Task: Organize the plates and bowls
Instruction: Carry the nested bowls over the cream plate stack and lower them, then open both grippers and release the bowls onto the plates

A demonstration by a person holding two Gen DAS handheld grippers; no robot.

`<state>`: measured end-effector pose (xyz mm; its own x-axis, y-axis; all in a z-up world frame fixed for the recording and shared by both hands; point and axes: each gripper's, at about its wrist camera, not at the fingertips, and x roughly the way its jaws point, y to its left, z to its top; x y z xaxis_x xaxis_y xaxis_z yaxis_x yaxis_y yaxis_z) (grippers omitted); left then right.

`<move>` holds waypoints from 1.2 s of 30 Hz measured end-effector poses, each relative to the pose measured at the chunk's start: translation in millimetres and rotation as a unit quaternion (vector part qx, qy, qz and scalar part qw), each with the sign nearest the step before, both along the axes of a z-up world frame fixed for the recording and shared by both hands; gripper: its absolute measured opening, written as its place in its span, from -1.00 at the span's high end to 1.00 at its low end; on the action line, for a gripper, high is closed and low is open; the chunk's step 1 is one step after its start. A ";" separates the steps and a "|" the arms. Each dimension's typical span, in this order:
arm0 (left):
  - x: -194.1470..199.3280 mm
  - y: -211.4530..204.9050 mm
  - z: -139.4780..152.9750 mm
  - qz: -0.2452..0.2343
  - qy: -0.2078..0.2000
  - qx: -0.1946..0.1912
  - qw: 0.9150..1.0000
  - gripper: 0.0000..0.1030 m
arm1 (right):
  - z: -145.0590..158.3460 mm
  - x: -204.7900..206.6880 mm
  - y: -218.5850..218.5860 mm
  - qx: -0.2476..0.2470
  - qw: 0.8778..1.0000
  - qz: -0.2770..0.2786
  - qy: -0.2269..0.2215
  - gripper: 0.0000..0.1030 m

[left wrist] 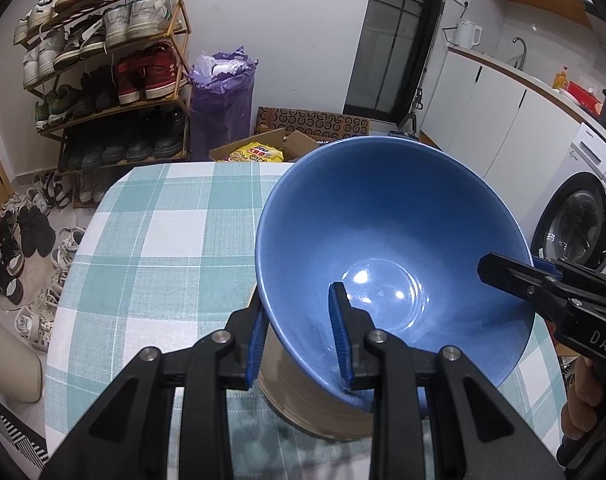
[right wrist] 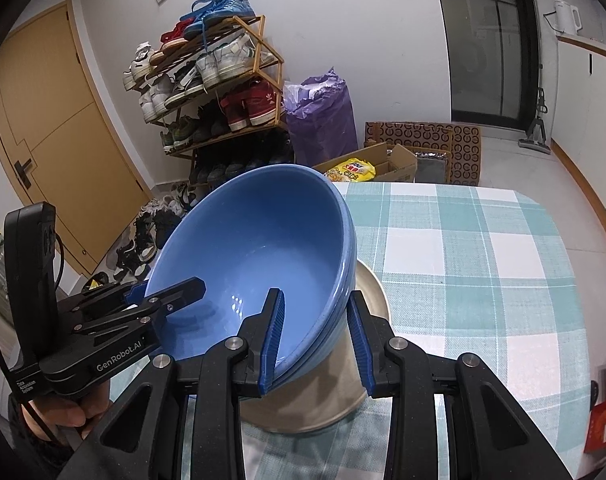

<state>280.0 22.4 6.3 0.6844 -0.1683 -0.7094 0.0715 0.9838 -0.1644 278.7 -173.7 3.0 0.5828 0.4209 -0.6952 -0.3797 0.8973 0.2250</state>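
Teal-checked tablecloth (left wrist: pixel 151 240), shoe rack (left wrist: pixel 107 68) behind. Blue bowl (left wrist: pixel 383 232) is clamped at opposite rims by left gripper (left wrist: pixel 299 344) and right gripper (right wrist: pixel 317 340), above a beige bowl (right wrist: pixel 335 396). Door (right wrist: pixel 59 128) seen only from right wrist; washing machine (left wrist: pixel 583 216) only from left.

The right gripper (right wrist: pixel 317 340) clamps the blue bowl's (right wrist: pixel 255 240) near rim while the left gripper (right wrist: pixel 171 292) grips its left rim. The bowl tilts over a beige bowl (right wrist: pixel 343 392) on the checked table (right wrist: pixel 483 264).

Bright, even indoor light; sharp focus; glare spots in blue bowl (left wrist: pixel 383 280) bottom; heavy fisheye warp, dark vignetted corners.
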 end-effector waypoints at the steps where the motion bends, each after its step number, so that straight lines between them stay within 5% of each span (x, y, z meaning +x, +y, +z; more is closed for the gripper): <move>1: 2.7 -0.5 -2.3 0.000 0.001 0.001 1.000 0.47 | -2.4 2.7 -0.1 0.000 1.000 -0.001 0.001 0.37; 22: 13.6 -7.6 -12.5 -0.002 -0.002 0.013 1.000 0.45 | -29.1 29.0 -9.0 0.012 1.000 -0.011 0.021 0.37; 31: 7.9 -7.9 -9.5 -0.012 -0.005 0.010 1.000 0.18 | -27.2 26.3 -12.5 0.012 1.000 -0.008 0.009 0.35; 36: -10.8 -7.0 0.8 -0.015 -0.020 0.015 1.000 -0.04 | -17.2 10.9 -20.1 0.014 1.000 -0.007 -0.011 0.06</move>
<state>269.2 15.4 7.1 0.7077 -0.1679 -0.6863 0.1060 0.9856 -0.1318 289.6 -193.8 -14.2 0.6030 0.4312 -0.6711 -0.3722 0.8962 0.2414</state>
